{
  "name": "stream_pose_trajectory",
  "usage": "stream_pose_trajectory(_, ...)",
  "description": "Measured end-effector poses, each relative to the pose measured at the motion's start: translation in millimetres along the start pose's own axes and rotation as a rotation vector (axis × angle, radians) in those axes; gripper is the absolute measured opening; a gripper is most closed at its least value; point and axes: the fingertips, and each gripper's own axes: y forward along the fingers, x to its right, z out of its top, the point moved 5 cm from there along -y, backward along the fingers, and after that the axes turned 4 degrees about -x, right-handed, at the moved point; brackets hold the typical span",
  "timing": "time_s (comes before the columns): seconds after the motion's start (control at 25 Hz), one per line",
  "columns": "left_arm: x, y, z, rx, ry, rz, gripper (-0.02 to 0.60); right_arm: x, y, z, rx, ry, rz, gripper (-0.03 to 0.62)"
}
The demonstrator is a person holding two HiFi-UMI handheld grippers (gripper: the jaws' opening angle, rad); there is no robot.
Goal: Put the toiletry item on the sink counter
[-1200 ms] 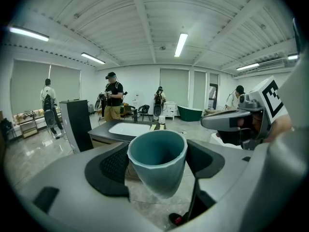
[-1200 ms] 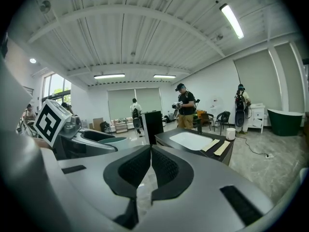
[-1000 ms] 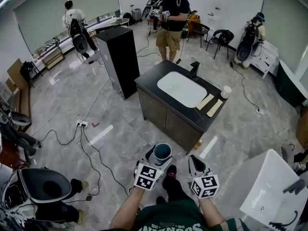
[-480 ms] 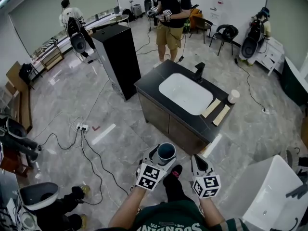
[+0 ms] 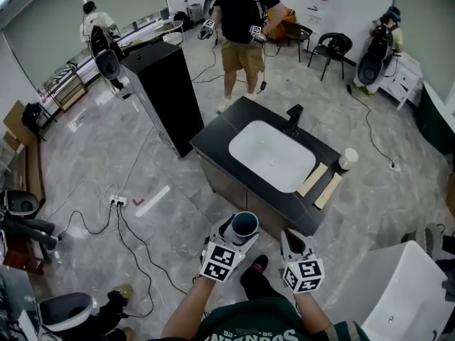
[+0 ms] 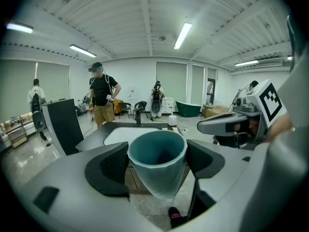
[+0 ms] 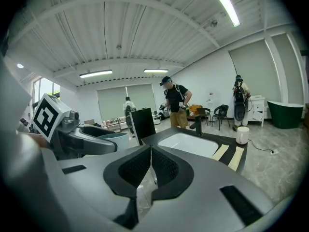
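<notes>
Squarely between the padded jaws of the left gripper [image 6: 157, 166] sits the teal, tapered plastic-looking cup [image 5: 242, 226], mouth up and pinched on its side walls below the rim. It looks light and stiff but smooth, so this mid-wall hold should serve without a hard squeeze. Alongside, the right gripper [image 7: 150, 170] has its jaws pressed together on nothing, and the black sink counter [image 5: 213, 137] with its white basin [image 5: 270, 155] lies ahead, well apart from both.

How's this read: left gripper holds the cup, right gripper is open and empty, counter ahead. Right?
One error: the right gripper is shut, jaws together, as the right gripper view shows; it is empty. The left gripper does hold the cup, and the counter lies ahead.
</notes>
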Motion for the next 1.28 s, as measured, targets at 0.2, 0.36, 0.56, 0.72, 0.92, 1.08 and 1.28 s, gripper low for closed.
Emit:
stream_pose_trajectory(0.2,-22,52,29,-0.003,0.019,-0.024,0.376,41,37,20,0.005,0.024,-0.017,0.043)
stream_pose_trajectory(0.36,-33,90,52,-0.011,0.025,-0.052,0.376,72,60,34,-0.008,0.036,-0.033,0.043)
stream_pose_trajectory(0.56,-41,134,77,-0.019,0.057,-0.081,0.376,107,83,48,0.005,0.064,-0.050,0.043)
stream_pose_trajectory(0.72,-50,159,90,-0.021,0.073,-0.090,0.376,125,95,58,0.019,0.075,-0.061,0.043)
stream_pose_trajectory(0.92,-49,183,108,-0.025,0.099,-0.131,0.376,142,96,68,0.039,0.094,-0.100,0.043)
stream_pose_trajectory(1.08,-43,203,120,-0.020,0.125,-0.175,0.375,159,95,68,0.046,0.114,-0.139,0.043)
stream_pose_trajectory(1.28,-39,227,140,-0.016,0.158,-0.227,0.376,178,94,79,0.064,0.131,-0.189,0.043)
